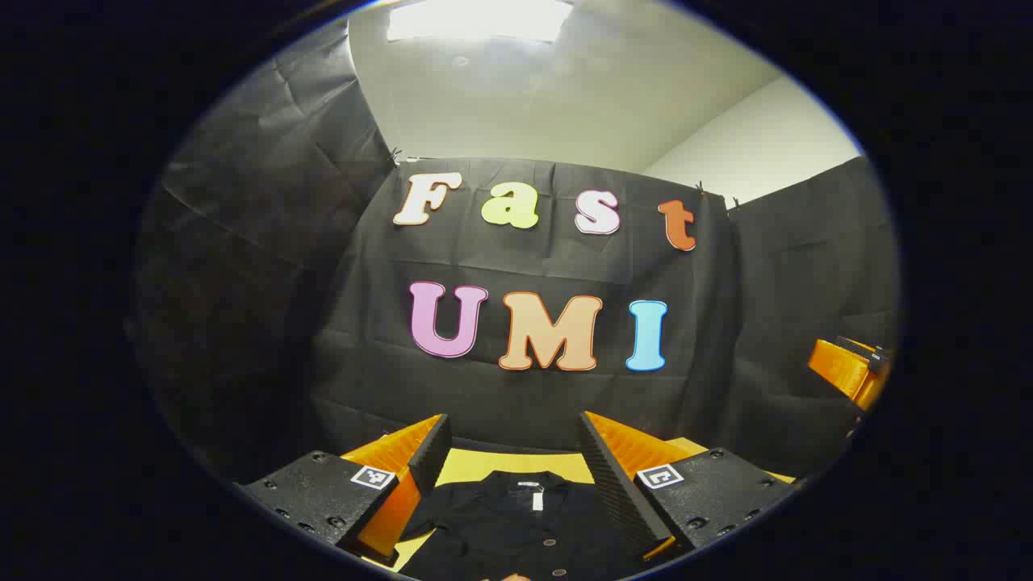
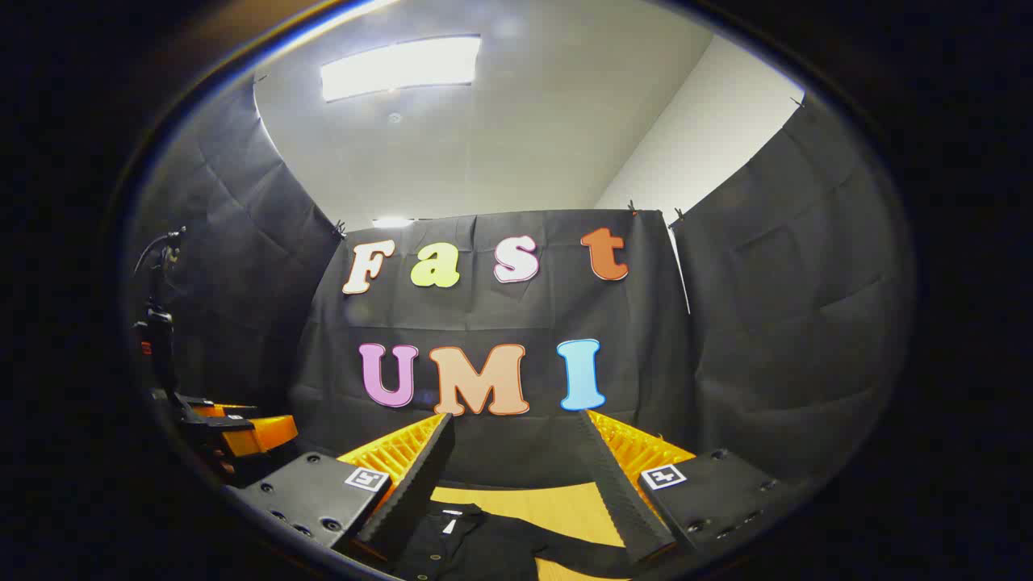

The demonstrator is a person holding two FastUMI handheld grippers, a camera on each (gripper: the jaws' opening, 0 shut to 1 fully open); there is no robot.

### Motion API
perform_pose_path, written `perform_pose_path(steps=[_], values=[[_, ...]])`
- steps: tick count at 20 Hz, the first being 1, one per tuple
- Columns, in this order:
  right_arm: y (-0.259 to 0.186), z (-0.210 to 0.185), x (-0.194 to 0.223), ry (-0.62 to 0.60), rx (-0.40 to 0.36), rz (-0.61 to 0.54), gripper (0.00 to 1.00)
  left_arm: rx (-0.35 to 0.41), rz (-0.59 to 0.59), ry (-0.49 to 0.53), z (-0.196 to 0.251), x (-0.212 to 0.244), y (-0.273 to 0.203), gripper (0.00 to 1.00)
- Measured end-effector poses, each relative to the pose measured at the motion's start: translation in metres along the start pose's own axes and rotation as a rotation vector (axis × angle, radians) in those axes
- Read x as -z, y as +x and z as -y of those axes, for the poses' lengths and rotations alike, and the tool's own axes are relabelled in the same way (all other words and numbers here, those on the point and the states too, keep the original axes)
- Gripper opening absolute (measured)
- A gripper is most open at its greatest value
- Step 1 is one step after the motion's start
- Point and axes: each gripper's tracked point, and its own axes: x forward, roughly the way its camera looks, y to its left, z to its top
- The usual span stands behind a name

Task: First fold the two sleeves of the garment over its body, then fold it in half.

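- My left gripper (image 1: 516,476) has its jaws spread wide, holding nothing, raised above the collar of the black buttoned fabric garment (image 1: 516,524).
- My right gripper (image 2: 520,492) is likewise wide apart and holding nothing.
- The garment lies flat on the yellow wooden bench (image 2: 549,504), towards its far edge.
- Risk: black cloth under dim light; I might pinch two layers or miss the sleeve.

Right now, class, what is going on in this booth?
A person holds two grippers above a black garment lying on a yellow table. The left gripper and right gripper are both open and hold nothing. The garment lies buttoned, collar toward the wall; no fold shows in the visible part, so folding looks unstarted.
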Motion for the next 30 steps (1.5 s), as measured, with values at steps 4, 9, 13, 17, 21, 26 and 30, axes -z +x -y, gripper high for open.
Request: perform_pose_path(steps=[4, 9, 13, 17, 21, 26, 30], values=[[0.01, -0.002, 0.002, -0.006, -0.019, -0.007, 0.97, 0.006, 0.023, 0.014, 0.003, -0.007, 0.002, 0.92], [0.019, -0.007, 0.006, -0.013, -0.038, -0.02, 0.99, -0.016, 0.039, 0.022, -0.002, -0.008, 0.003, 0.92], [0.018, -0.015, 0.011, -0.011, -0.051, -0.029, 0.99, -0.027, 0.041, 0.044, -0.008, -0.007, 0.0, 0.92], [0.014, -0.018, 0.015, -0.007, -0.046, -0.029, 0.99, -0.045, 0.032, 0.054, -0.016, -0.003, -0.003, 0.92], [0.01, -0.025, 0.021, -0.019, -0.051, -0.033, 0.98, -0.056, 0.026, 0.065, -0.023, 0.001, -0.009, 0.92], [0.006, -0.043, 0.027, -0.011, -0.096, -0.042, 0.99, -0.089, 0.021, 0.062, -0.039, 0.004, -0.021, 0.92], [0.008, -0.051, 0.037, -0.005, -0.119, -0.067, 0.99, -0.115, 0.002, 0.077, -0.053, 0.011, -0.028, 0.92]])
